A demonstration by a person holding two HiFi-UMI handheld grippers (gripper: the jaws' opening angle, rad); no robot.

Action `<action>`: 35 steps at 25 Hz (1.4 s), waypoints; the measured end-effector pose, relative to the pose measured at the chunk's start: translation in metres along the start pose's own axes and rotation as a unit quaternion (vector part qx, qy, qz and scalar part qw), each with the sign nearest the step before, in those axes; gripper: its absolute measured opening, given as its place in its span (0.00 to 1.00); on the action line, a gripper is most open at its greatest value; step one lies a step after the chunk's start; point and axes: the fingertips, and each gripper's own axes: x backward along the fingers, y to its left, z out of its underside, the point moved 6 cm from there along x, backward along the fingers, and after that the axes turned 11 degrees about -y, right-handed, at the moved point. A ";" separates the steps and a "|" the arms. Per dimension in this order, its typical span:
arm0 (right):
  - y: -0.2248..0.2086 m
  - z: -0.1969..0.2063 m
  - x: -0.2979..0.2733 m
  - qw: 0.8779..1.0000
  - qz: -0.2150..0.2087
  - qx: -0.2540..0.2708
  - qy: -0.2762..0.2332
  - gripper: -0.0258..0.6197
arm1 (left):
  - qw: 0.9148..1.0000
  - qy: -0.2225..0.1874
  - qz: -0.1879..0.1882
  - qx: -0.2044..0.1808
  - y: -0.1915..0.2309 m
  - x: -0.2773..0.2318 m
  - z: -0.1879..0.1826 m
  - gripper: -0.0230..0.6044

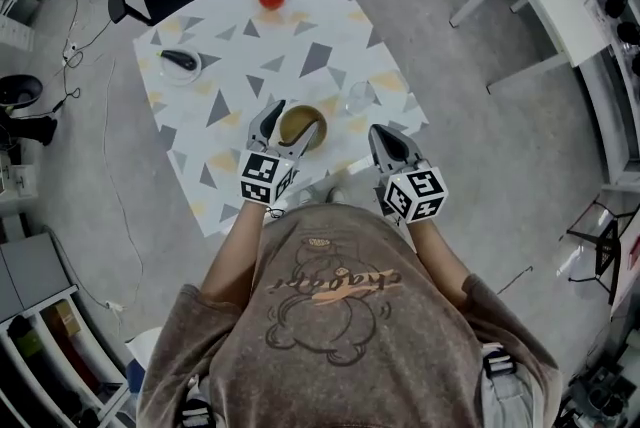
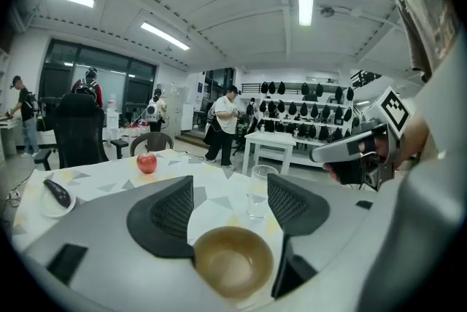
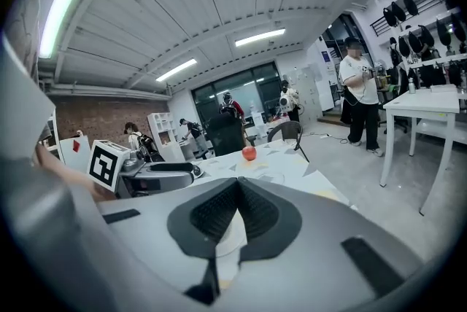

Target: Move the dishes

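Head view: a white tabletop (image 1: 300,36) patterned with grey and yellow triangles carries everything. The left claw (image 1: 296,116), spread wide, straddles a round brown bowl (image 1: 299,127) near the tabletop's front edge. The right claw (image 1: 380,138) is pressed together, empty. A clear drinking glass (image 1: 360,98) stands near the bowl.

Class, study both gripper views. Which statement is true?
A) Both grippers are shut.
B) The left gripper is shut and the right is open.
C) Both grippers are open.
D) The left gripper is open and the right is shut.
D: the left gripper has its jaws apart at the brown bowl, while the right gripper has its jaws pressed together.
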 end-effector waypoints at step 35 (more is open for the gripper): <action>0.006 0.001 -0.006 1.000 -0.003 0.007 0.008 0.04 | 0.985 0.142 -0.061 0.078 0.045 0.008 0.102 0.49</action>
